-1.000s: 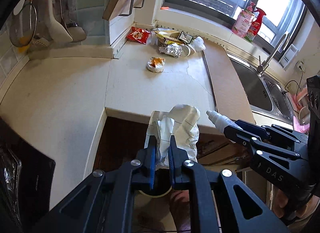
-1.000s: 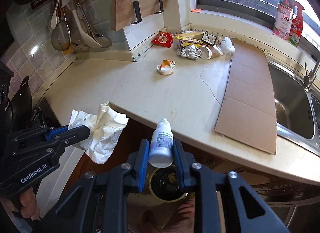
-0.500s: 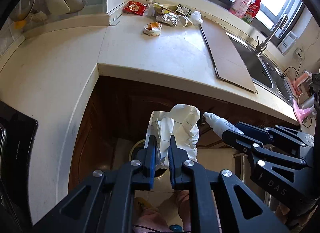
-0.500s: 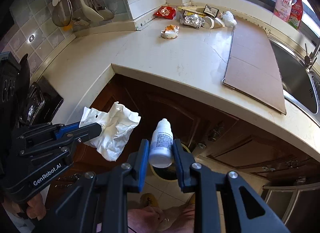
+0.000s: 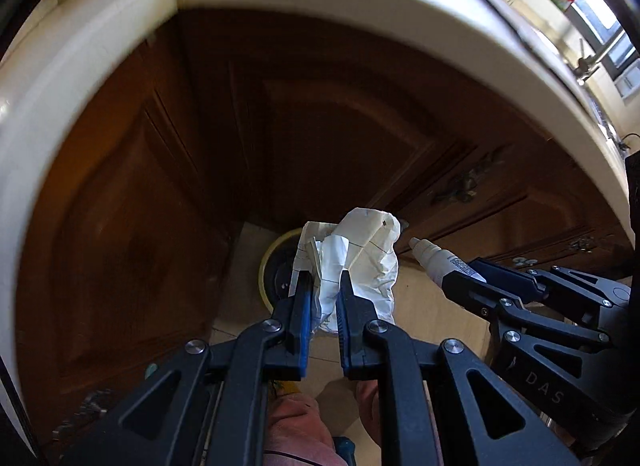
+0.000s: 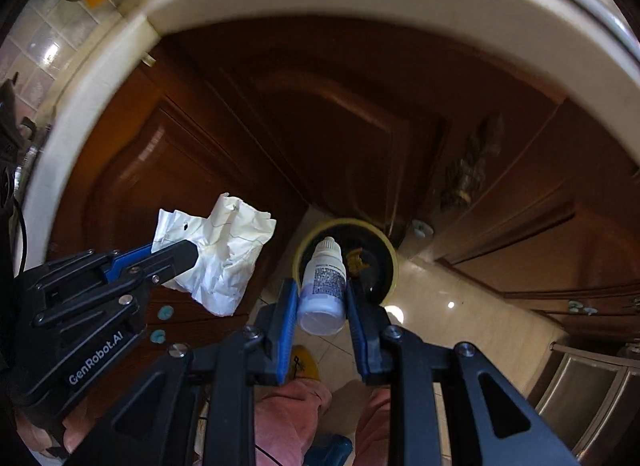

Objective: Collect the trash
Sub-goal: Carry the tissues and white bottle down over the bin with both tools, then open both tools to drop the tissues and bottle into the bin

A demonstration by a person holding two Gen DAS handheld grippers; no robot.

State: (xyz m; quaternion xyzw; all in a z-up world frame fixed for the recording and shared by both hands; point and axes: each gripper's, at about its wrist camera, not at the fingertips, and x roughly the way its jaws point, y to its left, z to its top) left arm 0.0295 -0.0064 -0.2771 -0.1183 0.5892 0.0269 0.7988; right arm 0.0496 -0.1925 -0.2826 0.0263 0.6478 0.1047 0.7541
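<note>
Where "GenRobot.AI" marks the left claw (image 6: 188,256), crumpled paper (image 6: 224,258) is clamped

The left gripper (image 5: 323,286) and right gripper (image 6: 322,298) were positioned side by side below the countertop edge (image 6: 320,5), in front of the cabinet doors (image 5: 320,137). The crumpled paper (image 5: 360,262) sat between the left gripper's fingers; the small bottle (image 6: 323,286) sat between the right gripper's fingers, nozzle pointing forward. The paper lay left of the bottle, apart from it. The trash bin (image 6: 380,262) stood on the floor (image 6: 460,318) at the cabinet corner, beneath and ahead of both grippers. A wrapper (image 6: 356,260) lay inside the bin.
</note>
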